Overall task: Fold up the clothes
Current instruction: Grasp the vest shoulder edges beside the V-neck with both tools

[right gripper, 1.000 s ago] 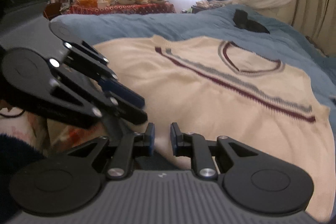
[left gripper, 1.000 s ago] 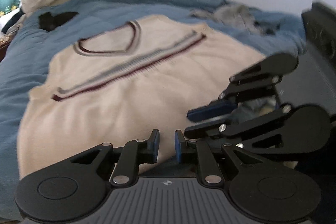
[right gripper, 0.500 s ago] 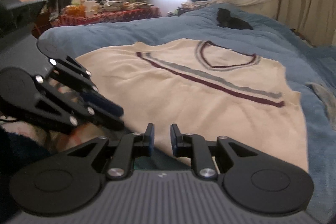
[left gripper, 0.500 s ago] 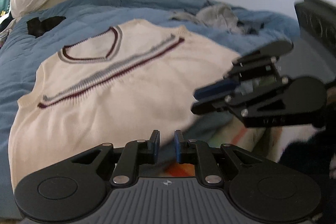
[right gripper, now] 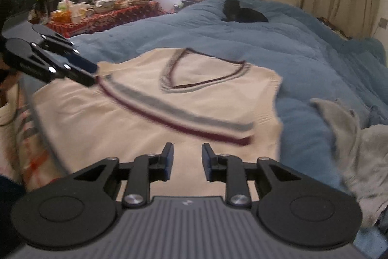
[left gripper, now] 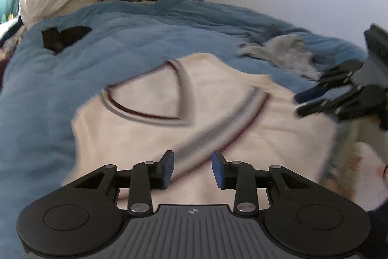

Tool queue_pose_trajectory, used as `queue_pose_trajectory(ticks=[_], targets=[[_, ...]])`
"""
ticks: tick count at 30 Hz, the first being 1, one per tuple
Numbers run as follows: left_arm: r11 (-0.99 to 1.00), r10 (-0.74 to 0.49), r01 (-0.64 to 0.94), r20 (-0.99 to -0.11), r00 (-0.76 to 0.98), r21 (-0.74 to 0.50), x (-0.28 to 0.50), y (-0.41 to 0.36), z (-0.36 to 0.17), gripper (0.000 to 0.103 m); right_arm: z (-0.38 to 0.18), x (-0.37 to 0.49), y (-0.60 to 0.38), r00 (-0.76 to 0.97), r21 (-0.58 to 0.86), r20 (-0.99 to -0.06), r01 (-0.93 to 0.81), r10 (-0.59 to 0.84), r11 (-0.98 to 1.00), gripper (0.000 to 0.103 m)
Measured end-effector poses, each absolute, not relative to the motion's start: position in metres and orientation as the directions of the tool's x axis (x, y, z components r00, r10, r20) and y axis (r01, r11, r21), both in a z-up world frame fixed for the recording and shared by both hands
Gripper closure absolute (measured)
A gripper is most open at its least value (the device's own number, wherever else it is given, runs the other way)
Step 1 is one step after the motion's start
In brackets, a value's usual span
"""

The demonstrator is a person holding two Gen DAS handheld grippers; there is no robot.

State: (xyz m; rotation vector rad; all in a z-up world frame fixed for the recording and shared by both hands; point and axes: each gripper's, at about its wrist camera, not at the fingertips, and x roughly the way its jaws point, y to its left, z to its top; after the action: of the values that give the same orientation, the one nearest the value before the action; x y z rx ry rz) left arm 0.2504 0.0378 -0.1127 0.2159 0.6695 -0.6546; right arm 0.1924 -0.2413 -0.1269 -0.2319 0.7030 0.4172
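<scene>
Cream knit V-neck vest (right gripper: 150, 113), striped trim, flat on quilted blue duvet (right gripper: 266, 40). Left gripper (left gripper: 192, 168) and right gripper (right gripper: 186, 162) above vest: jaws opening, empty.

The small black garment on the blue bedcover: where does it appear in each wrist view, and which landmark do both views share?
Left wrist view: the black garment lies at upper left on the blue bedcover, beyond the cream V-neck vest.
Right wrist view: the black garment lies at upper centre-right, again beyond the vest.
Shared landmark: the vest's V-shaped collar.
</scene>
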Motion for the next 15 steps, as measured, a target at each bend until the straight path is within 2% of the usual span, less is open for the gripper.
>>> queue_pose_trajectory(ticks=[3, 9, 15], targets=[[0.794, -0.446, 0.607, -0.649, 0.616, 0.03, 0.295, 0.054, -0.11, 0.069, -0.121, 0.233, -0.266, 0.684, -0.066, -0.675, -0.431, 0.278, 0.9, 0.075], [0.812, -0.394, 0.581, -0.69, 0.607, 0.048, 0.392, 0.078, -0.129, 0.069, -0.119, 0.323, -0.297, 0.671, -0.105, -0.697, -0.443, 0.252, 0.891, 0.075], [0.74, -0.403, 0.668, -0.745, 0.532, 0.076, 0.466, 0.073, -0.156, 0.067, -0.125, 0.412, -0.302, 0.629, -0.129, -0.729, -0.514, 0.27, 0.848, 0.075]])
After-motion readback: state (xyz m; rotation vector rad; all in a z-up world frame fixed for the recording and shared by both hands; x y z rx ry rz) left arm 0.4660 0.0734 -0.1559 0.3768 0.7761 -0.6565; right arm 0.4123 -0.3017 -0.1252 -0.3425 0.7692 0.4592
